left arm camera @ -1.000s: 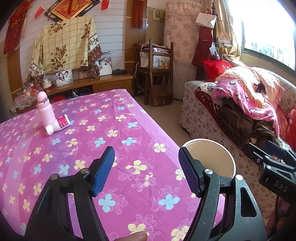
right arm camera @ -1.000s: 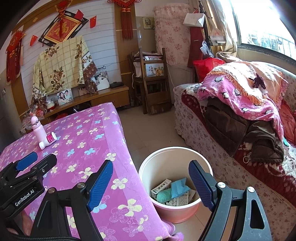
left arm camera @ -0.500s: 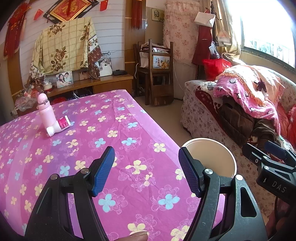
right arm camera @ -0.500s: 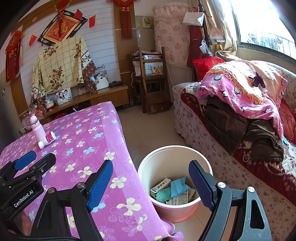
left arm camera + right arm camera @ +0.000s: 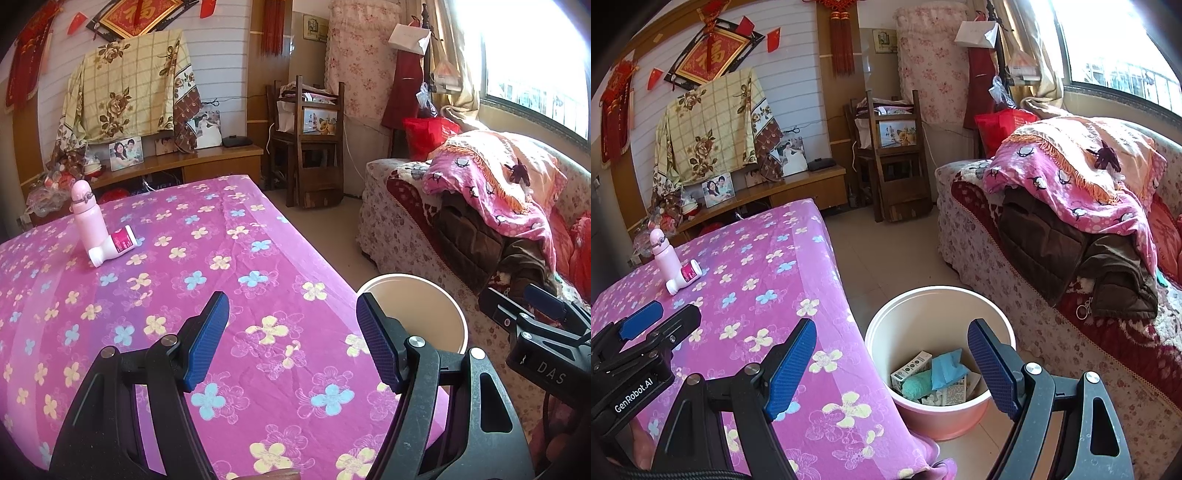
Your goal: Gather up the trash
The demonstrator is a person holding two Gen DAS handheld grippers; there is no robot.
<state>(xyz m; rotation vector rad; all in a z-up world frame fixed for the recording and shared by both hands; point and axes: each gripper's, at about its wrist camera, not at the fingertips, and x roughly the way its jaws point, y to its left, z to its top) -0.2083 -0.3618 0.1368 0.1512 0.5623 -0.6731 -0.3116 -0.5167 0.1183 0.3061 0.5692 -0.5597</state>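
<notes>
While both my claws gape wide and empty, my left claw (image 5: 291,332) hangs over the table (image 5: 236,258); my right claw (image 5: 892,363) frames the bin (image 5: 923,295), trash (image 5: 932,380) inside at six o'clock.

"DAS" on the right gripper (image 5: 546,365); "GenRobot.AI" on the left gripper (image 5: 631,395); gold "福" on the red wall plaque (image 5: 711,55)
</notes>
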